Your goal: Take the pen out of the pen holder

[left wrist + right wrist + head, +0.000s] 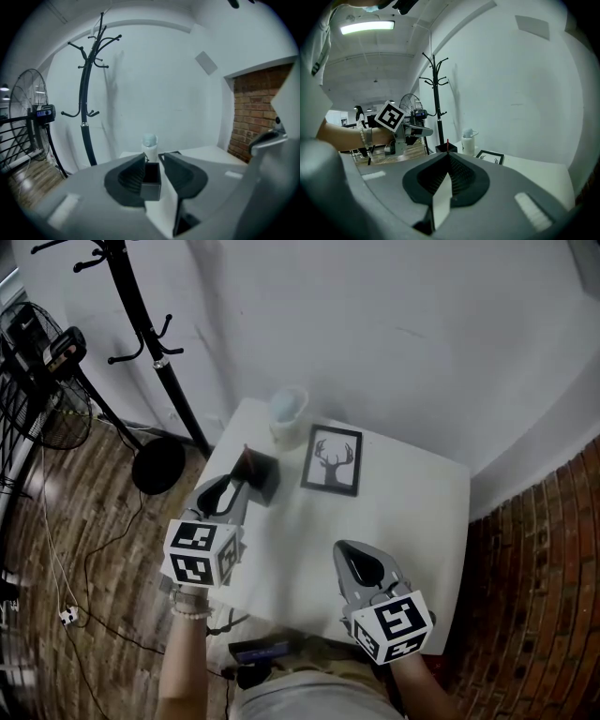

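A black square pen holder (257, 474) stands near the left edge of the white table (403, 507). In the right gripper view a red pen (447, 141) sticks up out of the pen holder (444, 149). My left gripper (234, 486) is open, with the pen holder (151, 183) between its jaws. The left jaw is right against the holder's side, while a thin gap shows at the right jaw. My right gripper (359, 566) is shut and holds nothing. It hovers over the table's near side, well short of the holder.
A white bottle (289, 414) stands just behind the holder, and a framed deer picture (331, 459) lies to its right. A black coat rack (150, 329) and a fan (42, 381) stand on the wooden floor to the left. A brick wall is on the right.
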Available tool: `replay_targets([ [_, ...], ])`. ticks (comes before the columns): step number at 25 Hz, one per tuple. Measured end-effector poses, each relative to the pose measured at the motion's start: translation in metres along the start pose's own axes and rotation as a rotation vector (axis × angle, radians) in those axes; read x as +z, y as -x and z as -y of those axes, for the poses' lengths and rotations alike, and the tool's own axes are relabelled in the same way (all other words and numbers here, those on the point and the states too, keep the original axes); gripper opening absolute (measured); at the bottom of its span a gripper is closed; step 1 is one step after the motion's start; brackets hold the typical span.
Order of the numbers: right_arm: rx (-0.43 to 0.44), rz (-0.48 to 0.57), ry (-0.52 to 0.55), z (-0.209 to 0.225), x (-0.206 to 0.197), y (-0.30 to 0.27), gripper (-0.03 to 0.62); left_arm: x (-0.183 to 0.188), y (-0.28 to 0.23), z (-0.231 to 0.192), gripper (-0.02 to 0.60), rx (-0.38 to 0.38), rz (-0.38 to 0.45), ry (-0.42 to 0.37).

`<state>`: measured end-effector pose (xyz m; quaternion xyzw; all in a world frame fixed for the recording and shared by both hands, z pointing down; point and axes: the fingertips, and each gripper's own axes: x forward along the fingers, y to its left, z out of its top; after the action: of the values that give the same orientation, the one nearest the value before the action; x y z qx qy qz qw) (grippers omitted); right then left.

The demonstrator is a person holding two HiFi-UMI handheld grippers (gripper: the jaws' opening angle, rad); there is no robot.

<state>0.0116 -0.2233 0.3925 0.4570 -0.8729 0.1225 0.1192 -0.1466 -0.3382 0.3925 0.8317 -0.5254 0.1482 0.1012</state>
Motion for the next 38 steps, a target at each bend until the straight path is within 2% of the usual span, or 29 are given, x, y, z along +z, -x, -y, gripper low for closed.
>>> replay_targets([
  [10,-0.009,-0.025,-0.008,-0.003,-0.003,-0.007,0.004,-0.006,-0.044,-0.021,0.130,-0.005,-0.036,-0.006],
  [18,-0.017,-0.040,-0.008,-0.002,-0.008,-0.008,0.005,-0.029,-0.076,-0.033,0.130,-0.016,-0.118,-0.011],
  [24,-0.019,-0.058,-0.013,-0.002,-0.016,-0.010,0.005,-0.038,-0.097,-0.039,0.130,-0.025,-0.156,0.011],
  [38,-0.024,-0.097,-0.021,0.001,-0.029,-0.013,0.005,-0.057,-0.127,-0.061,0.127,0.012,-0.226,0.083],
])
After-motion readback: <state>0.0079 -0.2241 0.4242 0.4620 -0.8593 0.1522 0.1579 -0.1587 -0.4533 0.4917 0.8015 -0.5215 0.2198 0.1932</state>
